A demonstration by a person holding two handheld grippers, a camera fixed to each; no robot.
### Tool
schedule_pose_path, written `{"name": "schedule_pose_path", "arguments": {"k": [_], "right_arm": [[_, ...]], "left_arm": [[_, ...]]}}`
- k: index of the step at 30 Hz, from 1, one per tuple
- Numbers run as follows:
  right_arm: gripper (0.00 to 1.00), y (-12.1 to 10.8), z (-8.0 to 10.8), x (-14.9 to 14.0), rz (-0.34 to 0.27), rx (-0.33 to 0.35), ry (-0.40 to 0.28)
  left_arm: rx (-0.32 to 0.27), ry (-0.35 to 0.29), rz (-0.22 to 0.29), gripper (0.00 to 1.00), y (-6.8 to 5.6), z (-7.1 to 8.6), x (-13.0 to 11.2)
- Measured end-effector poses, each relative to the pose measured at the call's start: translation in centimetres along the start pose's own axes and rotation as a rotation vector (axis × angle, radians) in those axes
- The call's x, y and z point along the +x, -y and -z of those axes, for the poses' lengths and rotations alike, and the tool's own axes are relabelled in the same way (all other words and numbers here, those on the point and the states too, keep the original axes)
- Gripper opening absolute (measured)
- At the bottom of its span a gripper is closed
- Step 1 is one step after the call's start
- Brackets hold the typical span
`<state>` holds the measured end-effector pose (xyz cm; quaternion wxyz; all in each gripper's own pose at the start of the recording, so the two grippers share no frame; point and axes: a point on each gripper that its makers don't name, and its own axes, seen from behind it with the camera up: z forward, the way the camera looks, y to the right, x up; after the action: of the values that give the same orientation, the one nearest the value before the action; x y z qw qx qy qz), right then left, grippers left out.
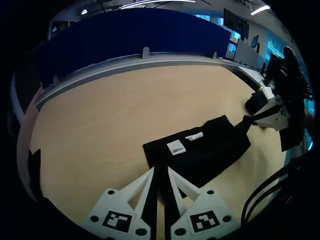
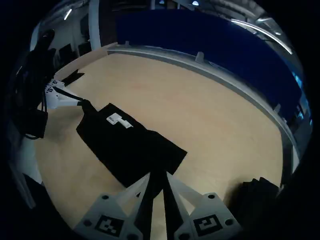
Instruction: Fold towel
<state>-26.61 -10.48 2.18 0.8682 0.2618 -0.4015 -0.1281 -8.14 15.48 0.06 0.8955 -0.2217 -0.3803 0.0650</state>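
Your left hand-held gripper [image 1: 162,171] is closed on the near corner of the one black towel [image 1: 204,154], its two fingers pinched together on the cloth. Each finger carries one square black-and-white marker [image 1: 118,221], two in all. In the right gripper view, your right hand-held gripper [image 2: 158,177] is clamped the same way on the opposite corner of the towel [image 2: 124,146], again with two markers [image 2: 106,225] on its fingers. Each view also catches the other hand-held gripper across the cloth: the right one [image 1: 248,120] nips the far corner in the left gripper view, and the left one [image 2: 83,103] does so in the right gripper view. Between your two grips the towel lies spread on the pale wooden counter [image 1: 100,120], stretched corner to corner. Two white tags [image 1: 176,147] sit on its upper face, one squarish and one a narrow strip; the squarish one bears dark print too small to read. Off to your right a stack of dark cloth [image 2: 258,192] rests on the counter, well apart from the towel. One blue partition [image 1: 132,34] runs along the counter's far edge.
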Motion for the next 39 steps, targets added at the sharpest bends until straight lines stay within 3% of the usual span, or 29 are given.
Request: {"name": "schedule_pose_path", "arguments": {"k": [11,18,27,35,37,39], "right_arm": [[0.15,-1.0,-2.8,-0.7,-0.050,-0.044,0.027],[0.20,-1.0,-4.3,-1.3,-0.102,-0.067,0.040],[0.33,-2.6,-5.1,-1.0,-0.153,-0.122,0.027],[0.54,-4.1,-5.1,0.3,-0.153,-0.180,-0.008],[0.62,-4.2,-5.0,0.6,-0.151,-0.185,-0.019],[0.68,-4.2,-4.8,0.8,-0.151,-0.187,-0.028]], "left_arm": [[0.011,0.004,0.022,0.08,0.5,-2.9,-0.7],[0.037,-0.007,0.039,0.14,1.3,-4.4,-0.9],[0.084,0.000,0.029,0.25,2.6,-5.3,-1.1],[0.103,-0.002,0.068,0.42,3.2,-5.4,-0.7],[0.112,-0.008,0.078,0.58,3.5,-5.3,-0.6],[0.124,-0.016,0.085,0.81,3.9,-5.1,-0.4]]}}
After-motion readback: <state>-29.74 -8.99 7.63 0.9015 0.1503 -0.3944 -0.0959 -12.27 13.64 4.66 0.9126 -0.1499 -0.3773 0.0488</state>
